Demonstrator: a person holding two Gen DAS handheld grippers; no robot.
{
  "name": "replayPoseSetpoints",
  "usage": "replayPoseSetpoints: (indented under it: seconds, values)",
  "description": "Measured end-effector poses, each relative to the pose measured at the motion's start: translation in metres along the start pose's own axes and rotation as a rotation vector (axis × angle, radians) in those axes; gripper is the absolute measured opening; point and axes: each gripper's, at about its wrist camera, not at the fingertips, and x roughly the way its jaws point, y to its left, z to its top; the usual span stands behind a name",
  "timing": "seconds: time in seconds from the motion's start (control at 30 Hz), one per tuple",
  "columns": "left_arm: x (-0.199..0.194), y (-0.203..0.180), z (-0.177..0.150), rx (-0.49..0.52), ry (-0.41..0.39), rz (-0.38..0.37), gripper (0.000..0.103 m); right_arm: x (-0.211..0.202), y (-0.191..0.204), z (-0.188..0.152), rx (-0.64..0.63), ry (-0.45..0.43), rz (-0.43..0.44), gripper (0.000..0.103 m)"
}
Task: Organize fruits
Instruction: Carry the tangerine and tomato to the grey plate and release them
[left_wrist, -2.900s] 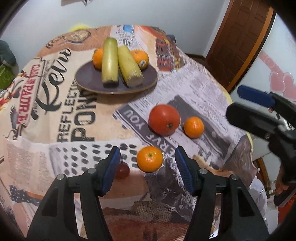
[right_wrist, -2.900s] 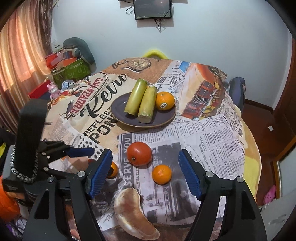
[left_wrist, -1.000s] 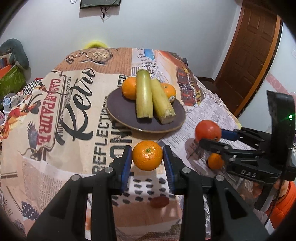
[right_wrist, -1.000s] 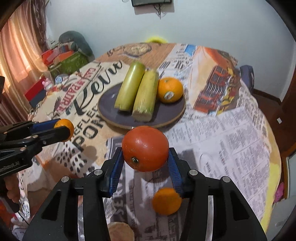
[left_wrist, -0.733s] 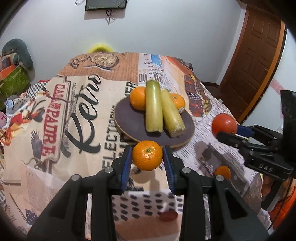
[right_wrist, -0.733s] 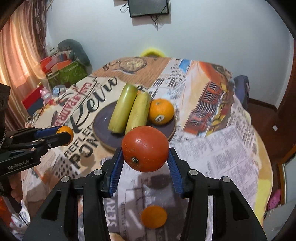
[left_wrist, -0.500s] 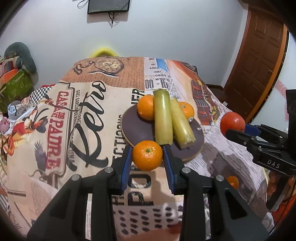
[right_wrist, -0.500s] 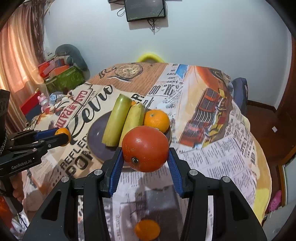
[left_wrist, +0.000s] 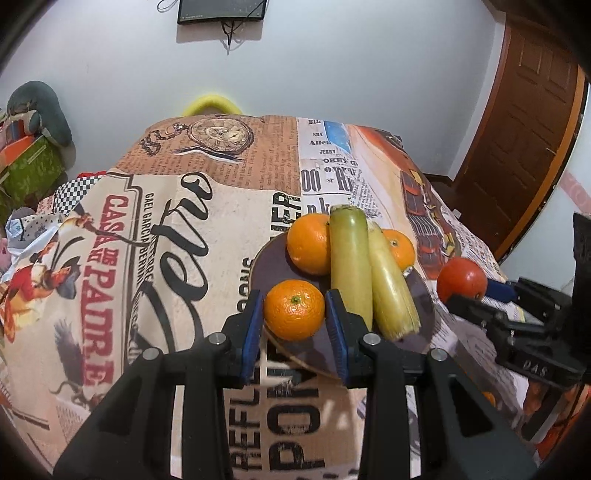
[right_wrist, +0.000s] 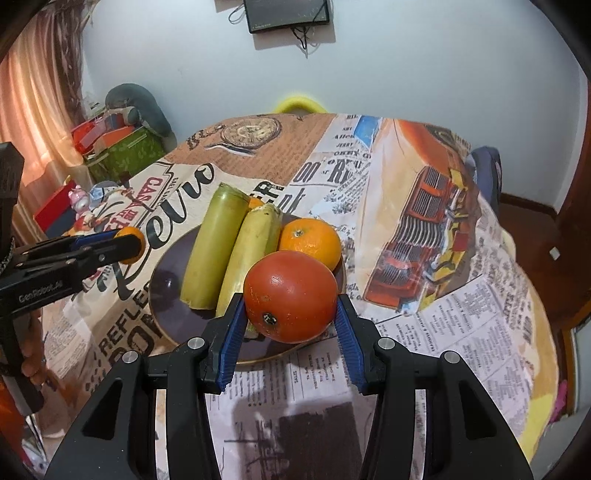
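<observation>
Left gripper (left_wrist: 294, 320) clamped on small orange (left_wrist: 294, 309), right gripper (right_wrist: 290, 325) on tomato (right_wrist: 290, 296), both over crowded plate (right_wrist: 168, 286); risk: released fruit rolls off rim or nudges the corn (right_wrist: 248, 254).

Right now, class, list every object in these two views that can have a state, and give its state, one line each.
left gripper: shut on the small orange, held over the plate's near edge
right gripper: shut on the tomato, held by the plate
plate: on the table, loaded
two green stalks: lying side by side on the plate
two oranges: resting on the plate
door: shut
</observation>
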Motion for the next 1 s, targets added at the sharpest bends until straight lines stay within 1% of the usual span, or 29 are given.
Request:
replayPoseSetpoints:
  seconds: [0.1,0.2,0.33,0.43,0.57,0.77,0.9,0.97,1.0]
  values:
    - [0.010,0.001,0.005,-0.002,0.007,-0.001,0.034,0.006,-0.001,-0.001,-0.003,0.009,0.001,0.044]
    - [0.022,0.001,0.009,-0.004,0.025,-0.017,0.034,0.012,-0.002,0.000,-0.009,0.017,-0.003,0.044]
    - [0.036,-0.001,0.012,0.018,0.037,-0.004,0.034,0.018,-0.006,0.002,-0.005,0.022,-0.006,0.044]
    - [0.046,0.000,0.014,0.010,0.049,-0.006,0.034,0.023,-0.006,0.002,-0.008,0.027,-0.001,0.044]
    - [0.057,0.002,0.017,0.003,0.059,0.011,0.034,0.029,-0.005,0.003,-0.037,0.039,-0.003,0.044]
    - [0.065,0.005,0.016,-0.016,0.073,0.015,0.034,0.037,-0.005,0.000,-0.060,0.061,-0.007,0.045]
    - [0.068,0.006,0.016,-0.026,0.091,0.010,0.034,0.041,-0.007,-0.002,-0.052,0.078,-0.004,0.046]
    - [0.070,0.007,0.015,-0.031,0.102,0.008,0.035,0.041,-0.007,-0.003,-0.053,0.073,-0.003,0.046]
    - [0.070,0.007,0.014,-0.034,0.103,0.008,0.037,0.041,-0.007,-0.004,-0.056,0.073,-0.003,0.046]
